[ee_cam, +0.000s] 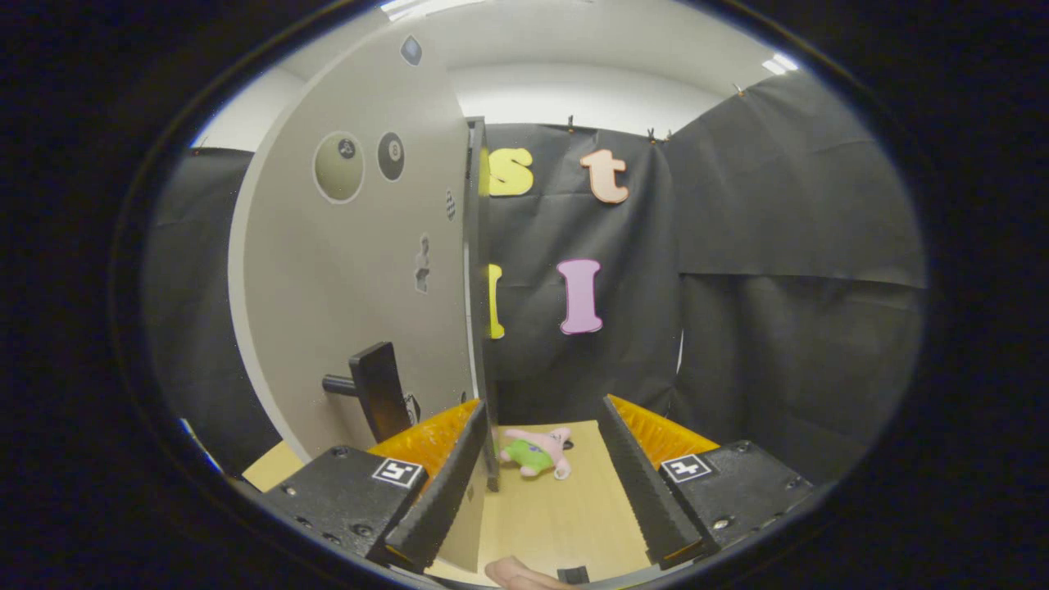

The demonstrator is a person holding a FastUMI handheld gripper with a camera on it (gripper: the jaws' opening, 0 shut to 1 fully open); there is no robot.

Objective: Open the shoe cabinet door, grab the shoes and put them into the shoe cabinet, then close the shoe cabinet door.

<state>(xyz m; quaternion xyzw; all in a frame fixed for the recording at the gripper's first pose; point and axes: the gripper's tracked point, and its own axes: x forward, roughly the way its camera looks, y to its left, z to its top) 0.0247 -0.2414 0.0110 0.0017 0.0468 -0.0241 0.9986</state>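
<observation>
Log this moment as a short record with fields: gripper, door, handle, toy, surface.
gripper: gripper open, fingers spread wide, nothing held between them
door: cabinet door swung open, its edge standing just ahead of the left finger
handle: dark door handle sticks out from the door's face, beside the left finger
toy: pink and green plush toy lies beyond the fingers, next to the door's edge
surface: light wooden table

One cabinet door (352,270) left of the fingers with one handle (373,393); one plush toy (537,452) just ahead; gripper (545,426) spread.
</observation>
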